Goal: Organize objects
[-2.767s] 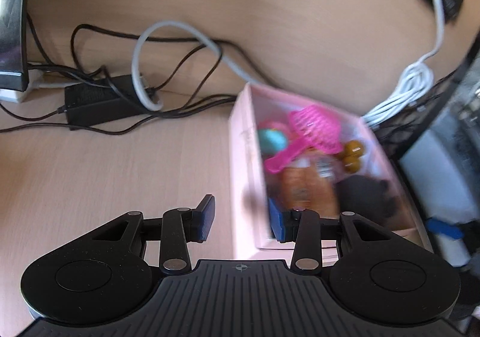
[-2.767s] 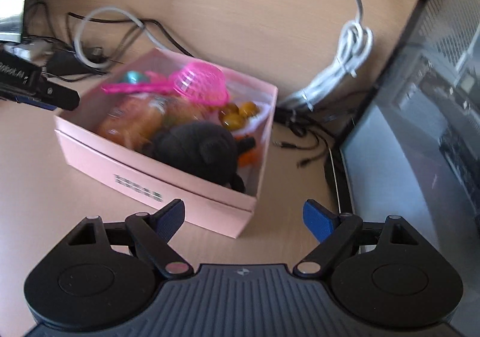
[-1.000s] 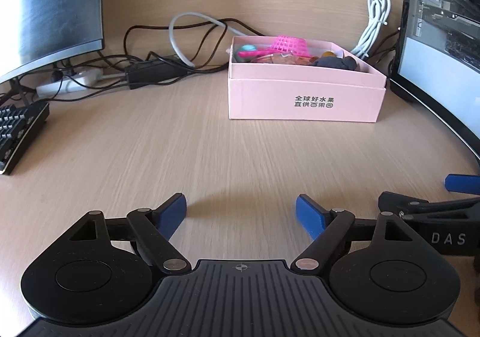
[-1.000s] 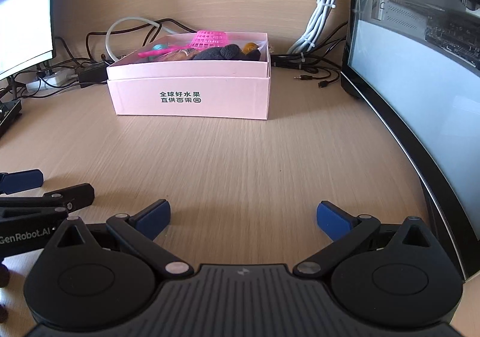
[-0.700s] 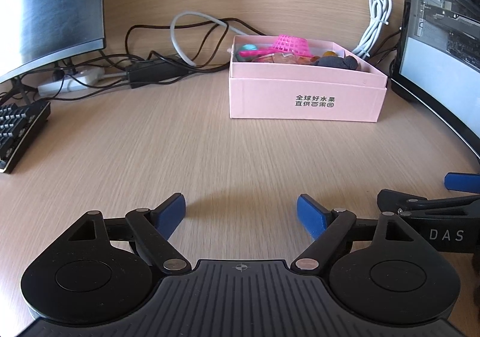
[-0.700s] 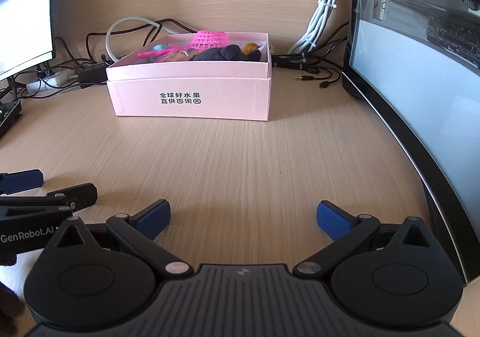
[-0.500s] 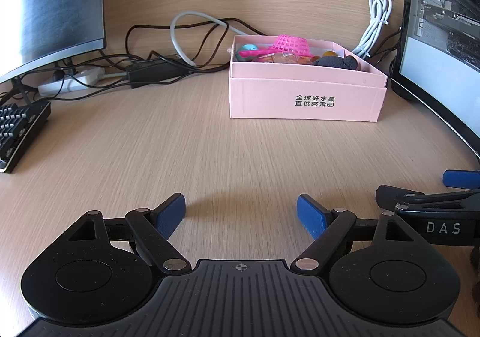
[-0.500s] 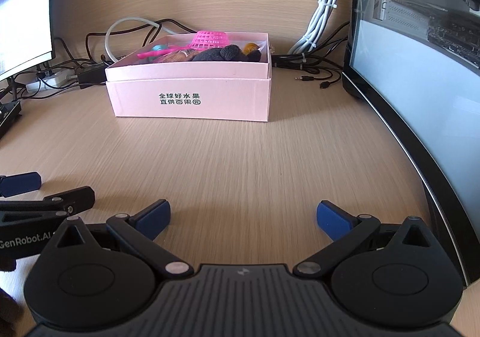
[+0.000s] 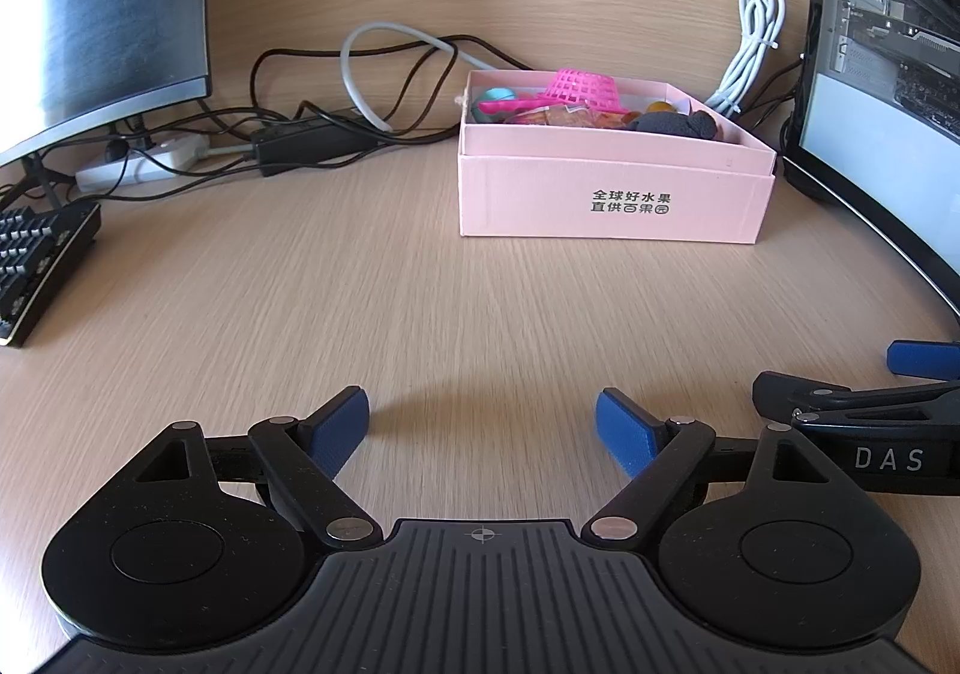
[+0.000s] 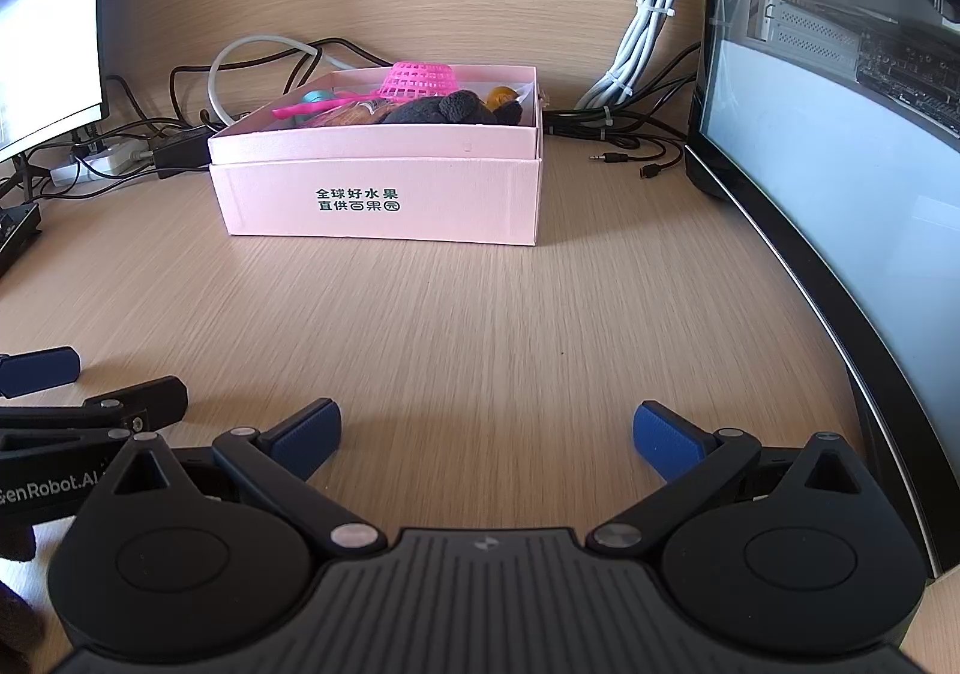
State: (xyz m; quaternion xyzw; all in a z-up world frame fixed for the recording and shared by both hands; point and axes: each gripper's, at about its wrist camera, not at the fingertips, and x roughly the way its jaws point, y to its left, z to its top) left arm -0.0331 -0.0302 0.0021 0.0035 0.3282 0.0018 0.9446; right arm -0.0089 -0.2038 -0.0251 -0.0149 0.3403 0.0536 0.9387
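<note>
The pale pink rectangular cardboard box (image 9: 612, 194) with dark printed characters on its front wall sits on the light wood-grain desk (image 9: 420, 314), in the upper right of centre in the left wrist view and upper centre-left in the right wrist view. It lies well apart from both tools, straight ahead beyond a bare stretch of desk. Inside it show a bright pink plastic mesh scoop (image 10: 420, 77), a dark fuzzy plush toy (image 10: 444, 110), a teal round piece (image 9: 498, 94) and an orange-yellow ball (image 10: 501, 95).

The left gripper (image 9: 483, 425) fills the bottom of its frame, its blue-padded fingers spread wide with nothing between them, only desk. The right gripper (image 10: 486, 434) sits likewise at the bottom of its frame, fingers parted wide and empty. Each tool pokes into the other's view at the lower edge, side by side.

Dark cables (image 9: 312, 74) tangle behind the box at upper left; a white coiled cord (image 10: 648, 2) hangs at upper right, beside a curved black monitor (image 10: 840, 194).
</note>
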